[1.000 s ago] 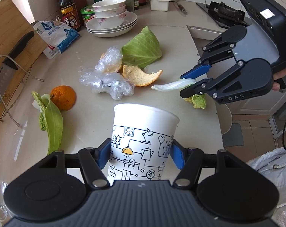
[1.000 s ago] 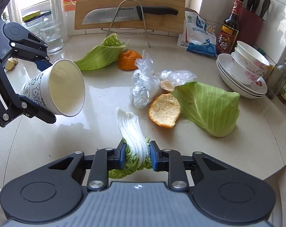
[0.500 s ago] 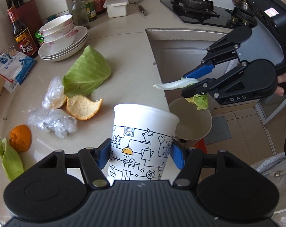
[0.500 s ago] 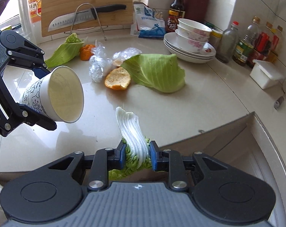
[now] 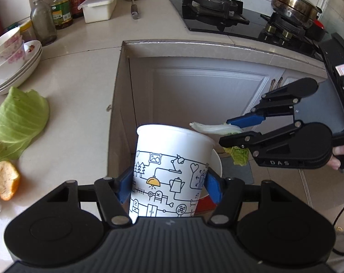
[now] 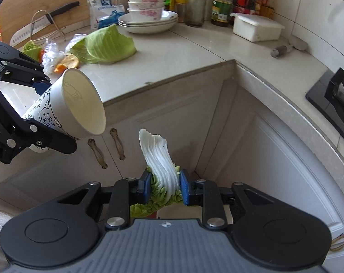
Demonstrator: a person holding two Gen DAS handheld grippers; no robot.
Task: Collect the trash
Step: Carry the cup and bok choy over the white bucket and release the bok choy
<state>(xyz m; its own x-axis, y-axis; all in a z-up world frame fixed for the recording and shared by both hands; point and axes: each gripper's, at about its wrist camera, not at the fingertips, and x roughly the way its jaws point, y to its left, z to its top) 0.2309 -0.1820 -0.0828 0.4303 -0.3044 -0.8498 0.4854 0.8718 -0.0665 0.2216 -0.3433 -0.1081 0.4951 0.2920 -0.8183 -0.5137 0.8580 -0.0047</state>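
My left gripper (image 5: 169, 187) is shut on a white paper cup (image 5: 169, 170) printed with black line drawings, held out past the counter edge. Under the cup shows part of a trash bin (image 5: 217, 166) with a white rim. My right gripper (image 5: 225, 132) is shut on a piece of napa cabbage (image 5: 215, 127), white stem forward and green leaf hanging down, just right of the cup's rim. In the right wrist view the cabbage piece (image 6: 159, 159) stands between the blue pads of the right gripper (image 6: 164, 187). There the cup (image 6: 80, 104) lies tilted in the left gripper (image 6: 55, 116), mouth towards the cabbage.
On the counter lie a big cabbage leaf (image 5: 17, 122), an orange peel (image 5: 5, 182) and crumpled plastic wrap (image 6: 50, 56). Stacked bowls and plates (image 5: 10, 63), bottles and a white box (image 5: 99, 9) stand behind. Cabinet doors (image 5: 206, 91) fill the corner; the stove (image 5: 217, 11) carries a pot (image 5: 295, 2).
Both grippers have swung from over the counter, past its edge, to in front of the corner cabinet above the bin. The cup and the cabbage piece stay gripped.
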